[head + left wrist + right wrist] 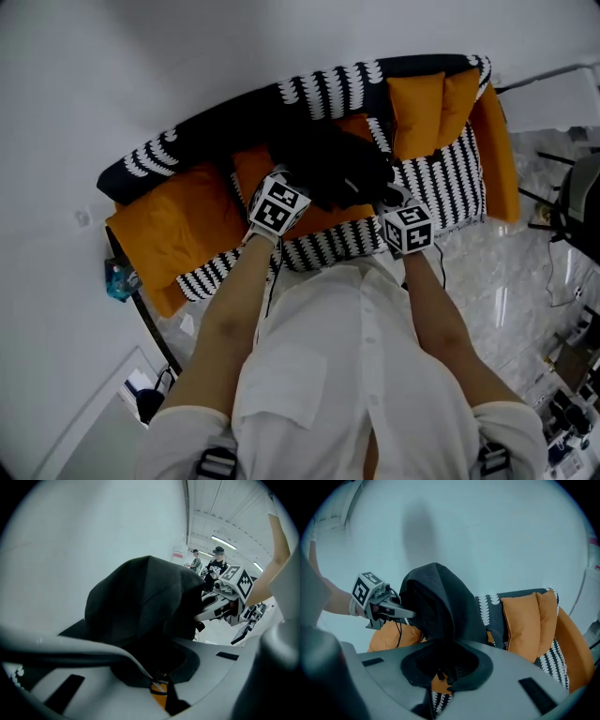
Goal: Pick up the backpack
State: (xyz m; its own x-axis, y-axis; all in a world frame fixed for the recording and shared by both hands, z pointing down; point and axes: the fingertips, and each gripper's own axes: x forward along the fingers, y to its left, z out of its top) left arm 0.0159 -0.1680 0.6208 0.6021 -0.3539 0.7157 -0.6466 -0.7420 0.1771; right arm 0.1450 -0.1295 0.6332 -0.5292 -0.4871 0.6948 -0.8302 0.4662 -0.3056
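A black backpack [328, 164] sits on a sofa seat [441, 183] patterned in black and white, between orange cushions [178, 234]. My left gripper [298, 185] grips its left side, shut on the dark fabric, and the left gripper view has the backpack [140, 602] bulging just past the closed jaws of the left gripper [157, 679]. On the bag's right side, my right gripper [389, 199] is shut on the fabric too. In the right gripper view the backpack [436, 602] rises straight out of the right gripper [443, 672]. Each gripper view also catches the opposite gripper [200, 616] [405, 613] against the bag.
The sofa stands against a plain white wall. A second orange cushion [436, 108] leans at the sofa's right end. A small blue item [119, 278] lies by the sofa's left end. A dark chair [581, 206] and cables stand on the marble floor at right. People [218, 564] stand far off.
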